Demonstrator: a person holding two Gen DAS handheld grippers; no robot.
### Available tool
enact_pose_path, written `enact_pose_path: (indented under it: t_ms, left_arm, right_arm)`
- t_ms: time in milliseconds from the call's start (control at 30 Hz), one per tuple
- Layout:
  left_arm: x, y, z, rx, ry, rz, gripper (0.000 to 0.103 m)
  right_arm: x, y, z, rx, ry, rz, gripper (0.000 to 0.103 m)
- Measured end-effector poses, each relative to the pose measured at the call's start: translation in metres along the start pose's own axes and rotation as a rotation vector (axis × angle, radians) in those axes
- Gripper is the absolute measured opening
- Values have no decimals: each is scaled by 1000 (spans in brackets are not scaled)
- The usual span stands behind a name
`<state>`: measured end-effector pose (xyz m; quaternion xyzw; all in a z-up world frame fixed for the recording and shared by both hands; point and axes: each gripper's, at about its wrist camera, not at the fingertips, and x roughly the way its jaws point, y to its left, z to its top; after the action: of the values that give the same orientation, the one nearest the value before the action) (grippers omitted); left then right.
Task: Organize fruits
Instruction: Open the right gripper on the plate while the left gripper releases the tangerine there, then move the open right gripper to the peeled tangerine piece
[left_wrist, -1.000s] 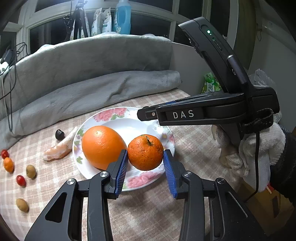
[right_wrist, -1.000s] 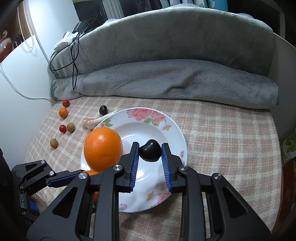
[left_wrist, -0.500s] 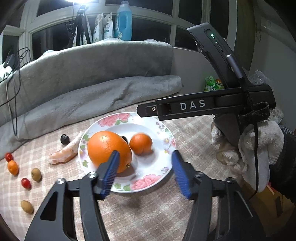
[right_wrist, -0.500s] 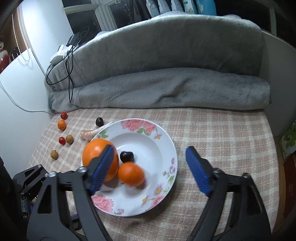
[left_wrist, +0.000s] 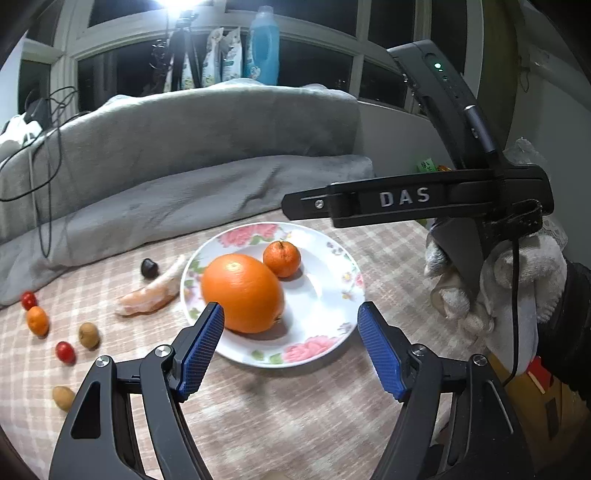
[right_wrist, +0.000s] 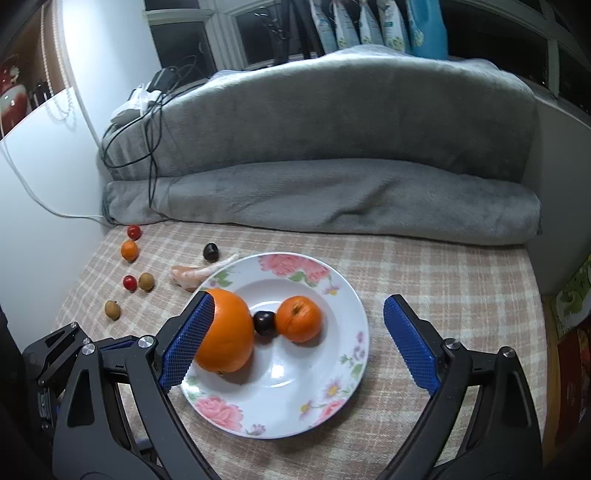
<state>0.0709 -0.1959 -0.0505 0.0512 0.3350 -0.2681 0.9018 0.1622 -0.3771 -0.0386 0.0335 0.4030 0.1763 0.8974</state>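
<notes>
A white floral plate (left_wrist: 332, 291) (right_wrist: 295, 387) lies on the checked cloth. On it rest a large orange (left_wrist: 242, 291) (right_wrist: 229, 336), a small mandarin (left_wrist: 281, 258) (right_wrist: 299, 318) and, between them, a dark cherry-like fruit (right_wrist: 264, 322), which the orange hides in the left wrist view. My left gripper (left_wrist: 291, 308) hovers before the plate's near rim, jaws opening, nothing pressed between the pads. My right gripper (right_wrist: 299, 297) hangs over the plate, jaws opening wide and holding nothing. Its black arm marked DAS (left_wrist: 406, 199) crosses the left wrist view, held by a gloved hand (left_wrist: 517, 288).
Left of the plate lie a peeled fruit segment (left_wrist: 151, 295), a dark fruit (right_wrist: 210, 252), red cherry tomatoes (right_wrist: 129, 282), a tiny orange (right_wrist: 129, 250) and brown fruits (right_wrist: 112, 309). A rolled grey blanket (right_wrist: 314, 195) with cables (right_wrist: 151, 147) borders the far side.
Both grippers opened and drew back. The left let go of the mandarin and the right let go of the dark fruit; both fruits now rest on the plate beside the large orange.
</notes>
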Motion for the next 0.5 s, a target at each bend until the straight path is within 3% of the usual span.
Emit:
enact_pose_path:
  t_ms: [333,500]
  left_arm:
    - [-24,37,-7,-70,-23,53,75]
    - [-40,59,-17,-110,-31,96,75]
  right_arm:
    - [0,27,17,-92,-6,34,95]
    - [4,42,24,-147,-10,92,95]
